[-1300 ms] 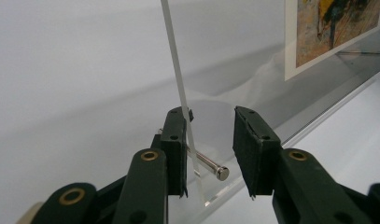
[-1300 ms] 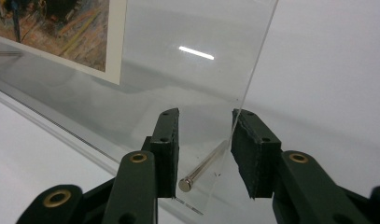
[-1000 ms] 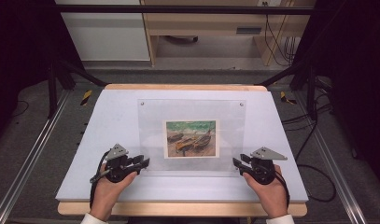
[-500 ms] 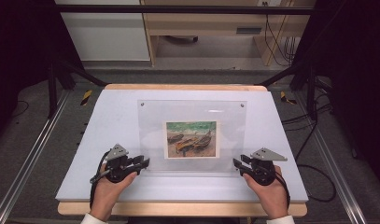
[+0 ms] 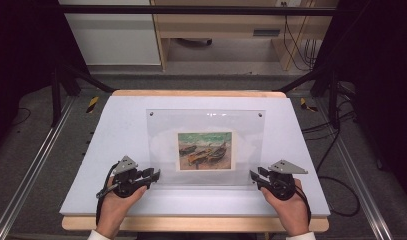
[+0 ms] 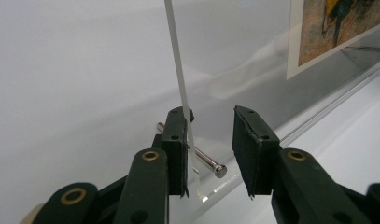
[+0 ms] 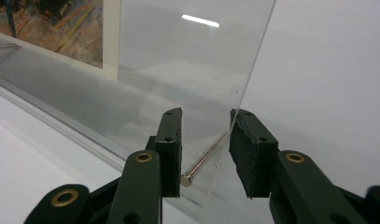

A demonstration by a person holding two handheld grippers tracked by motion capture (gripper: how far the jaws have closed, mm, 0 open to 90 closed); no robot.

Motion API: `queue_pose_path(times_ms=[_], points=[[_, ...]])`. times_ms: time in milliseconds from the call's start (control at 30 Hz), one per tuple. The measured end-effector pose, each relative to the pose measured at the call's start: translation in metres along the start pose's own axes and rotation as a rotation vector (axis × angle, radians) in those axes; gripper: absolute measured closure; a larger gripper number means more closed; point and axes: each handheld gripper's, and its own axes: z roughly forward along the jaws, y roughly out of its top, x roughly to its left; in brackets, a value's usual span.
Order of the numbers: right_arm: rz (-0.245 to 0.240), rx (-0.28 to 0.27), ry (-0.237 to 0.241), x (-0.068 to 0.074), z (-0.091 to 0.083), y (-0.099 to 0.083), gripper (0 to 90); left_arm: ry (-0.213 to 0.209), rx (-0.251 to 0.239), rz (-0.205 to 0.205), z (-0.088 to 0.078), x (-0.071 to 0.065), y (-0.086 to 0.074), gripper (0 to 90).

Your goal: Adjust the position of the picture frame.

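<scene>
Clear acrylic frame (image 5: 206,146) lying flat mid-surface, holding a print (image 5: 205,151) of beached boats under its top sheet. Metal pins showing at the far corners. At the near left corner, a pin (image 6: 202,160) is passing through the sheets; same at the near right, pin (image 7: 205,159).

Left tool (image 5: 152,176) sitting at the near left corner, jaws parted, straddling the frame's edge around the pin; one jaw touching the sheet edge, not clamping. Right tool (image 5: 254,176) at the near right corner, jaws likewise parted around its pin. A hand (image 5: 115,207) is gripping each tool.

White surface (image 5: 116,130) lying on a wooden board, dark floor around.
</scene>
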Motion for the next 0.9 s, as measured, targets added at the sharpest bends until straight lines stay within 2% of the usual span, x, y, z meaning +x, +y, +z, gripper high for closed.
queue_pose_path(times_ms=[900], points=[[-0.019, 0.022, -0.012, 0.0061, -0.0046, -0.0078, 65.8, -0.005, 0.031, 0.019, -0.0026, -0.0034, -0.0066, 66.2]])
